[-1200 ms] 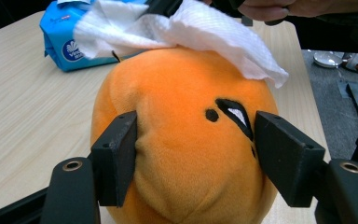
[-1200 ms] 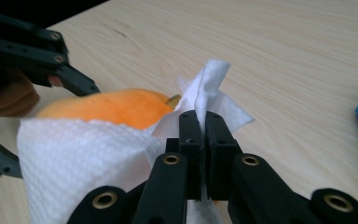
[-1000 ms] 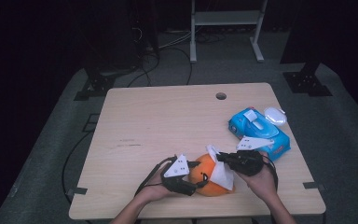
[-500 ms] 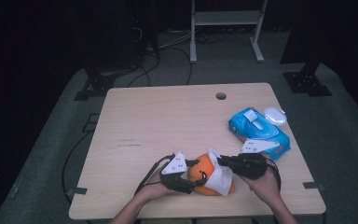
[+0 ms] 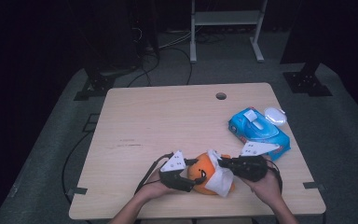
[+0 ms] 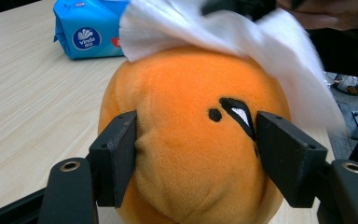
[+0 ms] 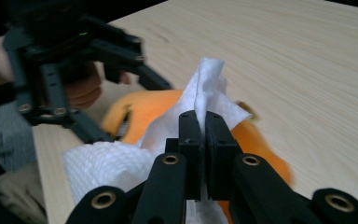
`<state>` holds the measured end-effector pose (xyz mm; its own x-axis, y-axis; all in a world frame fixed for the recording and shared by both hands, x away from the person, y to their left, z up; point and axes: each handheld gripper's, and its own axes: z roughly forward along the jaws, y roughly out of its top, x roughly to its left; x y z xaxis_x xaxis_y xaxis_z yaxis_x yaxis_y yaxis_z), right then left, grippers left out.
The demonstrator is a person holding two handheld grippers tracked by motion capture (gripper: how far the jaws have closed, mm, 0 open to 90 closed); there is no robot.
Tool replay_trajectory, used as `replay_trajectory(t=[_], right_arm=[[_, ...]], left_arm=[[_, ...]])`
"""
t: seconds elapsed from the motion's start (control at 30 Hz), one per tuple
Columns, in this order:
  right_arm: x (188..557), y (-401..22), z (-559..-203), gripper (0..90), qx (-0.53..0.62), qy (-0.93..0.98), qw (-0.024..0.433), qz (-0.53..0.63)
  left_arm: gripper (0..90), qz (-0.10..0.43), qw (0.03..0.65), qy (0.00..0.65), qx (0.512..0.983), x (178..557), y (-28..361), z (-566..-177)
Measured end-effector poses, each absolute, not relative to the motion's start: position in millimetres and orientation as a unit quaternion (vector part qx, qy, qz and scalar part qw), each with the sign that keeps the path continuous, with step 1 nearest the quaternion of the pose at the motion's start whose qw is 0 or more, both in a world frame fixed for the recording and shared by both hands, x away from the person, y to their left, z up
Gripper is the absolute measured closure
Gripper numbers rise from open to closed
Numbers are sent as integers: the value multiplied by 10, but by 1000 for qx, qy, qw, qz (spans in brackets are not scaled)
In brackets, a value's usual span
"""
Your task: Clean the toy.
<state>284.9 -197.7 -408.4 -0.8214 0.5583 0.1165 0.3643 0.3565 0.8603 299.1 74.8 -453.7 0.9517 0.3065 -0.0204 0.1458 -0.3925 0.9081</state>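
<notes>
Down on the table (image 5: pixel 168 116), seen from the high view, an orange plush (image 5: pixel 205 171) sits near the front edge between the two hands. The left claw (image 5: pixel 192 178) comes at it from the left and grips its side; the right claw (image 5: pixel 220 163) comes from the right, holding a white wipe (image 5: pixel 220 179) that drapes over the plush's top and right side. A blue pack (image 5: pixel 261 133) lies well apart, toward the right edge, with a small clear lid (image 5: pixel 275 115) just beside it.

From the left gripper view, the plush (image 6: pixel 191 154) is squeezed between the two black jaws, one pressing each flank so the fabric dents in, its small black eye marks facing the camera. The wipe (image 6: pixel 223 42) lies across its crown, and the pack (image 6: pixel 86 28) stands behind on the wood.

From the right gripper view, the jaws are pressed together on the wipe (image 7: pixel 205 93), a crumpled peak of it sticking up past the tips and more bunching below. The plush (image 7: pixel 154 112) lies right under and behind the wipe, with the left claw (image 7: pixel 105 126) beyond it, slightly blurred.
</notes>
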Motion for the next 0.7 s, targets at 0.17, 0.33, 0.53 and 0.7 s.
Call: replay_trajectory(t=[0.17, 0.33, 0.53, 0.7], right_arm=[[2882, -1969, -4138, 857, 289, 824, 103, 477], [2962, -2071, -4182, 858, 307, 818, 103, 475], [3025, -2156, -4202, 861, 330, 808, 104, 477], [2821, -1992, -4032, 863, 270, 807, 90, 517]], left_arm=[[308, 67, 539, 140, 828, 3009, 761, -4521], [255, 54, 555, 140, 818, 3046, 800, -4474], [364, 58, 546, 134, 825, 3027, 770, -4486], [399, 59, 543, 133, 827, 3018, 775, -4484]])
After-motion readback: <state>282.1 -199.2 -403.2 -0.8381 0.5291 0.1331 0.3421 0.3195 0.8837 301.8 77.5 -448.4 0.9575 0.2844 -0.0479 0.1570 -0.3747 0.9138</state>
